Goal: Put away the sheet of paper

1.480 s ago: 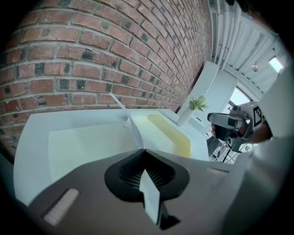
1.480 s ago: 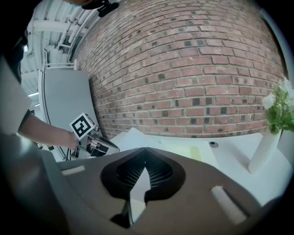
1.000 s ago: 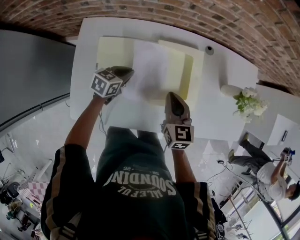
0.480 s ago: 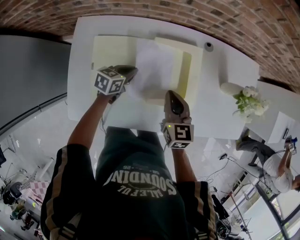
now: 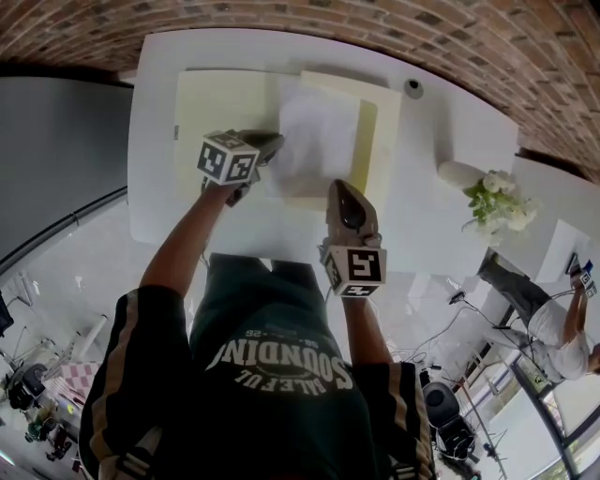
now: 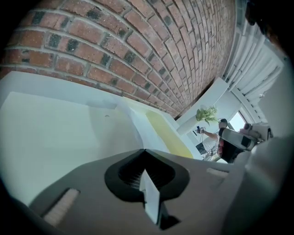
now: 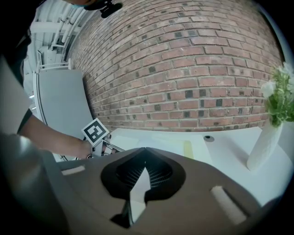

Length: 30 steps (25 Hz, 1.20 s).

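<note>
left gripper (image 5: 270,143): fingers pressed together, pinching left edge of sheet of paper (image 5: 319,141) | right gripper (image 5: 340,190): fingers pinching sheet's near edge | sheet: over open yellow folder (image 5: 211,108), mid desk (image 5: 441,225) | flower vase (image 5: 487,192): right, well apart

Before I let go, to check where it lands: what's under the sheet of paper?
A pale yellow folder, on the white table, shows on both sides. The part directly beneath the sheet of paper is covered.

Loft-style recording lab: brick wall (image 5: 375,28), white table (image 5: 441,220) with flower vase (image 5: 487,192), cables (image 5: 448,339) across a pale floor (image 5: 75,281).
</note>
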Each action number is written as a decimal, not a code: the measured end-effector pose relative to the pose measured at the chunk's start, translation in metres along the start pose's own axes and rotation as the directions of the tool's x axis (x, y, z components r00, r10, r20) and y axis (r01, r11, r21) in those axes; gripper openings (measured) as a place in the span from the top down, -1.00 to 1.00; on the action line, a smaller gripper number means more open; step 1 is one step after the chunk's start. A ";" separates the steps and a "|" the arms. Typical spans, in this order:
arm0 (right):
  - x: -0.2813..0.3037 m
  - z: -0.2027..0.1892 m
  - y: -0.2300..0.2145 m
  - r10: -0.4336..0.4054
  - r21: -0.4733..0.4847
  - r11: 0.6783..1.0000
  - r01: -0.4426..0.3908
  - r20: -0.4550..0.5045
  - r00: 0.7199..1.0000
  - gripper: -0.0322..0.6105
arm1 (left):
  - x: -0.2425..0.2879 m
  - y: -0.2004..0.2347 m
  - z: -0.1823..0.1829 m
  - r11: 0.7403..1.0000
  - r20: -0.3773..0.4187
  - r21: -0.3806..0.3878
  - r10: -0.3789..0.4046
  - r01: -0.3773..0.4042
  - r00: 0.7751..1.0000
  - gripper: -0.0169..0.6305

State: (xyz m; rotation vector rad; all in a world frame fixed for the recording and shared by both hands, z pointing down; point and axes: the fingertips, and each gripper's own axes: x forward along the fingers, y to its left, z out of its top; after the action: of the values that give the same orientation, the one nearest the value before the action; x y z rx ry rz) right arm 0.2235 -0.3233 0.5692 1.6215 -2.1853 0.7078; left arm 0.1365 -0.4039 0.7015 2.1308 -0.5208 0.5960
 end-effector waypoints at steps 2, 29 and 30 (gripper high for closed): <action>0.000 -0.003 -0.002 -0.001 0.010 1.000 0.001 -0.006 1.000 0.90 | 0.006 -0.001 -0.001 1.000 -0.003 -0.010 -0.003 0.003 1.000 0.91; -0.006 -0.018 -0.012 -0.014 0.051 0.999 0.015 -0.027 1.000 0.90 | 0.055 -0.015 -0.009 0.998 -0.041 -0.061 0.023 -0.026 0.999 0.91; -0.007 -0.018 -0.011 -0.013 0.051 0.999 0.015 -0.027 1.000 0.90 | 0.055 -0.016 -0.009 0.998 -0.046 -0.048 0.033 -0.035 0.998 0.91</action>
State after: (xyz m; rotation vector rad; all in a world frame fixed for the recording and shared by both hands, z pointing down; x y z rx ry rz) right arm 0.2357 -0.3104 0.5829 1.6411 -2.1517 0.7830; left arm 0.1874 -0.3963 0.7290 2.0617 -0.5421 0.6429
